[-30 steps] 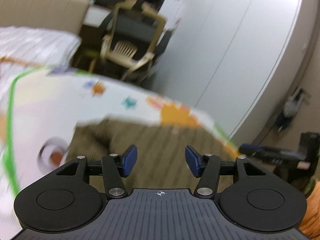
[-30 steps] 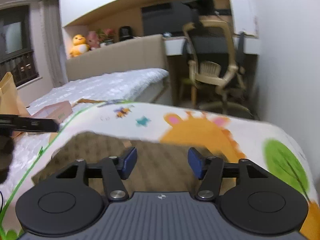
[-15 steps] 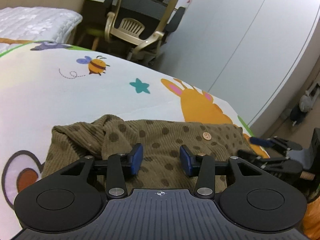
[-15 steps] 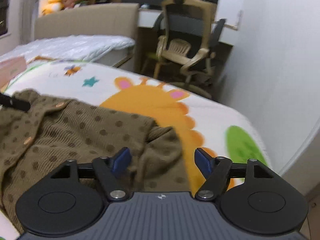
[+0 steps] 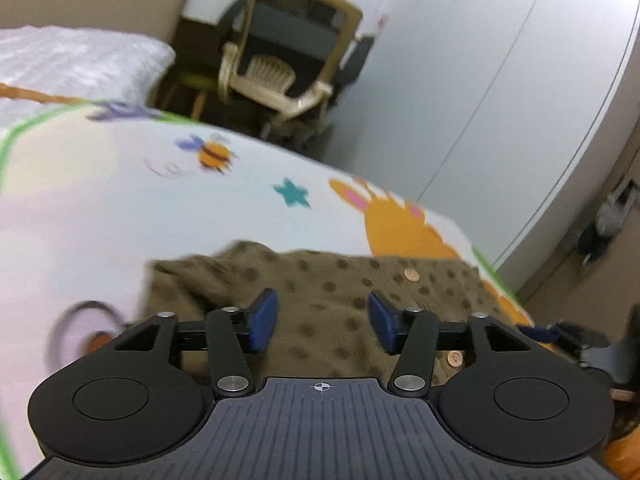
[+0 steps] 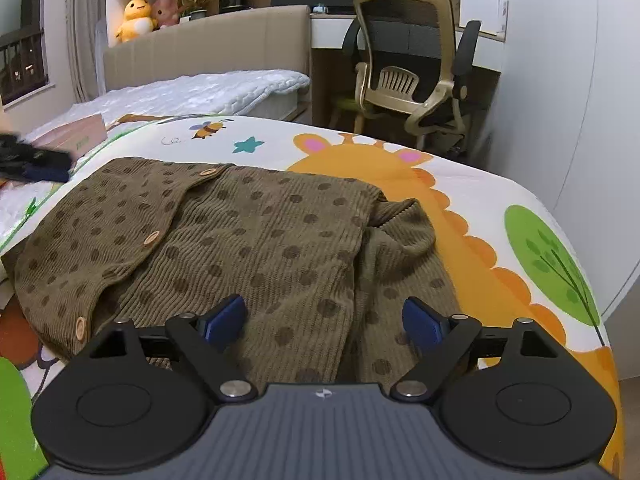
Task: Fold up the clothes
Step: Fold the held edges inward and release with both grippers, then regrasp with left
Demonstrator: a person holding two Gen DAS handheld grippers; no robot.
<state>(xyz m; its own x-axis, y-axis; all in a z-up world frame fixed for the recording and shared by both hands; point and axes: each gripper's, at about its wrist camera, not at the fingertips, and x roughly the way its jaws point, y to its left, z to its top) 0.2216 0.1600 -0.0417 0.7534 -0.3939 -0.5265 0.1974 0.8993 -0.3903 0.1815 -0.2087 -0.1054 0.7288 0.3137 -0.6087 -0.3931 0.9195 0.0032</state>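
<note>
An olive-brown knit cardigan (image 6: 240, 240) with dark dots and wooden buttons lies spread on a cartoon-print sheet (image 6: 500, 208). Its right sleeve is bunched at the right side. My right gripper (image 6: 324, 320) is open and empty, low over the cardigan's near hem. In the left wrist view the cardigan (image 5: 320, 280) lies just ahead. My left gripper (image 5: 322, 320) is open and empty above it. The left gripper also shows at the left edge of the right wrist view (image 6: 32, 160).
An office chair (image 6: 412, 80) stands by a desk beyond the bed's far edge. A white quilted mattress (image 6: 192, 92) and beige headboard lie at the back left. A pink box (image 6: 76, 136) sits at the left. A white wardrobe (image 5: 500, 100) lines the right.
My left gripper's jaws have opened wider and it has pulled back a little. My right gripper has opened wider and shifted left and back, so more of the cardigan shows.
</note>
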